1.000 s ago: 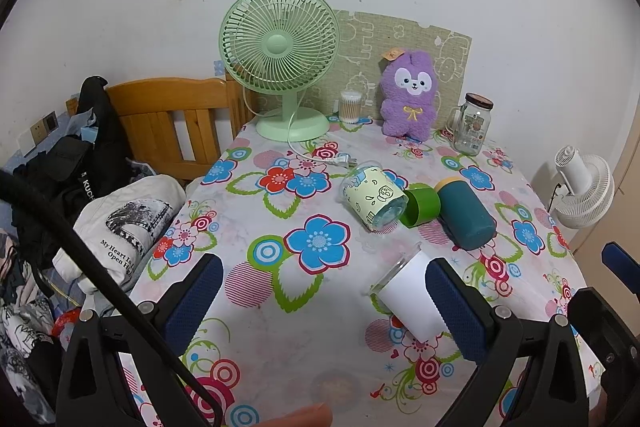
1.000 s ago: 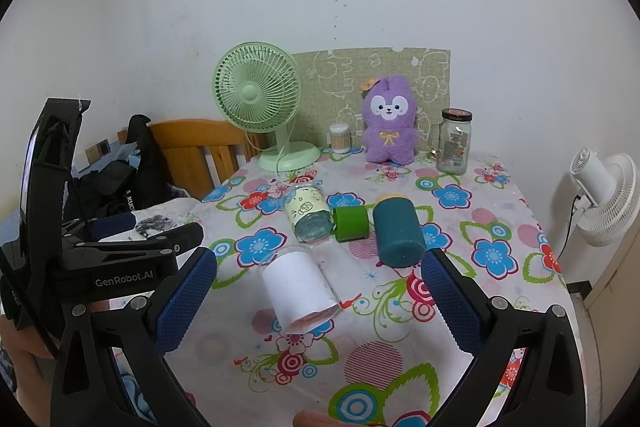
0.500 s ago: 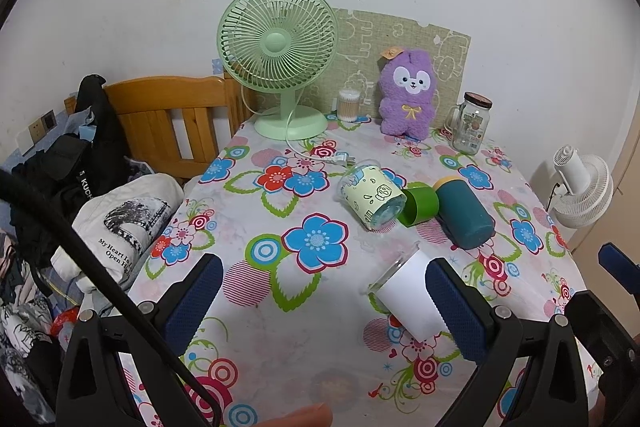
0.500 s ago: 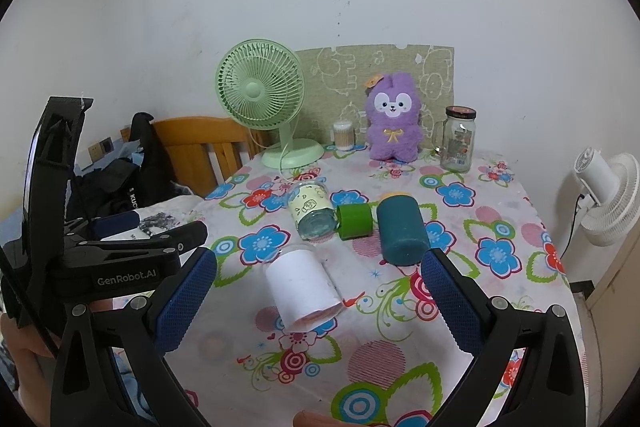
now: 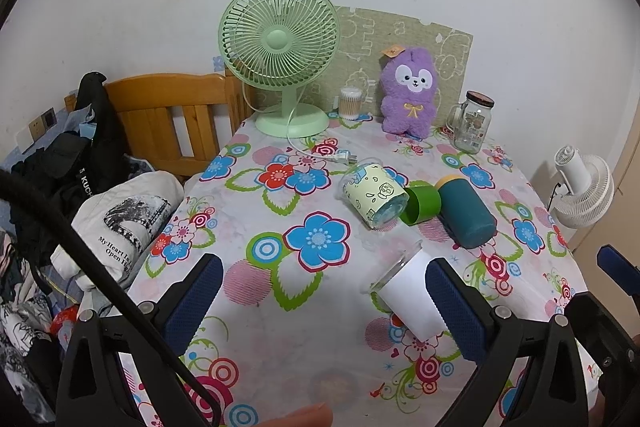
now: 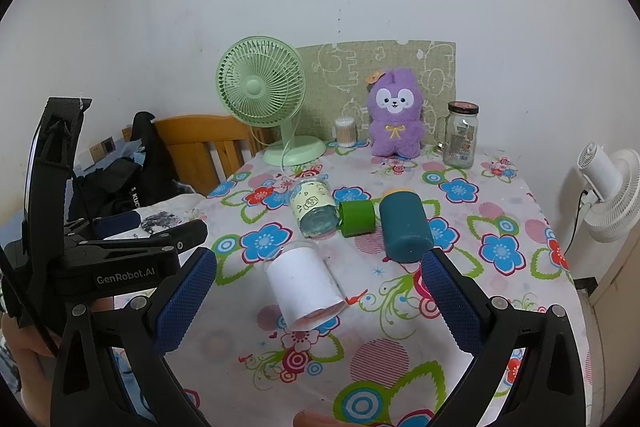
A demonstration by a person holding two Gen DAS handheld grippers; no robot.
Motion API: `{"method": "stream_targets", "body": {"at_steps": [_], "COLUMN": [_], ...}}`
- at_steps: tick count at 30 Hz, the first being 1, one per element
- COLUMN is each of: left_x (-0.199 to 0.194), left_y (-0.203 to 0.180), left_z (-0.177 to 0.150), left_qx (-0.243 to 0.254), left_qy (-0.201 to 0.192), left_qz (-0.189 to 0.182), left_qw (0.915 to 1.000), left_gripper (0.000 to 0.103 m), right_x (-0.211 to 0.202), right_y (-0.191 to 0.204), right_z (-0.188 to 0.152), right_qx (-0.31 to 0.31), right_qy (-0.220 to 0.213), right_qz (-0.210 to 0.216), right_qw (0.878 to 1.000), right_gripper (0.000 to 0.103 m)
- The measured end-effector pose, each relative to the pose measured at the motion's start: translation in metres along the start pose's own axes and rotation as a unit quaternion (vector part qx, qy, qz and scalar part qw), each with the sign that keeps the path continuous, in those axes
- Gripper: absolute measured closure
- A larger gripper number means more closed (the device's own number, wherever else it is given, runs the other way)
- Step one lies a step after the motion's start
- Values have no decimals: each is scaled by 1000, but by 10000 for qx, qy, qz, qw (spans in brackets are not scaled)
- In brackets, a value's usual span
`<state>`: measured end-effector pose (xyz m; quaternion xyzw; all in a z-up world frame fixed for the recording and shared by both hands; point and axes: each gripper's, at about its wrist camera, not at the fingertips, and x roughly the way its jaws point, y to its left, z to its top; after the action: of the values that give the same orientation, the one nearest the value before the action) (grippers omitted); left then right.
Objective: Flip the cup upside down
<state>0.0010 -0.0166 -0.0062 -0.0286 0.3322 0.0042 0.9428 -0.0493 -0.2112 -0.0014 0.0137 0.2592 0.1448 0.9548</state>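
Observation:
Several cups lie on their sides on the floral tablecloth (image 5: 280,307). A clear cup with a white sleeve (image 5: 408,291) (image 6: 304,287) lies nearest. Behind it lie a yellow patterned cup (image 5: 376,195) (image 6: 314,207), a small green cup (image 5: 420,205) (image 6: 357,219) and a dark teal cup (image 5: 466,213) (image 6: 404,229). My left gripper (image 5: 324,307) is open and empty above the near table; the white cup is beside its right finger. My right gripper (image 6: 320,303) is open and empty, with the white cup between its fingers in view.
A green desk fan (image 5: 280,55), cotton swab jar (image 5: 350,103), purple plush (image 5: 408,91) and glass jar (image 5: 472,127) stand along the back wall. A wooden chair (image 5: 172,119) with clothes and bags is left. A white fan (image 5: 584,187) is right.
Both views have shifted only slightly; the right gripper has eased a little toward the table. No cup has moved.

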Motion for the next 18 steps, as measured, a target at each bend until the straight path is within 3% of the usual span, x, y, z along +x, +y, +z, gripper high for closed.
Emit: {"method": "stream_targets", "body": {"at_steps": [18], "left_x": [2], "left_y": [0], "left_z": [-7], "left_qx": [-31], "left_qy": [43], "left_qz": [-13], "left_qw": [10000], "left_gripper": [1], "right_x": [7], "right_y": [1], "right_z": [2], "right_qx": [-82], "right_qy": [167], "right_qz": [177], "right_qw": [9997], "right_gripper": [0]}}
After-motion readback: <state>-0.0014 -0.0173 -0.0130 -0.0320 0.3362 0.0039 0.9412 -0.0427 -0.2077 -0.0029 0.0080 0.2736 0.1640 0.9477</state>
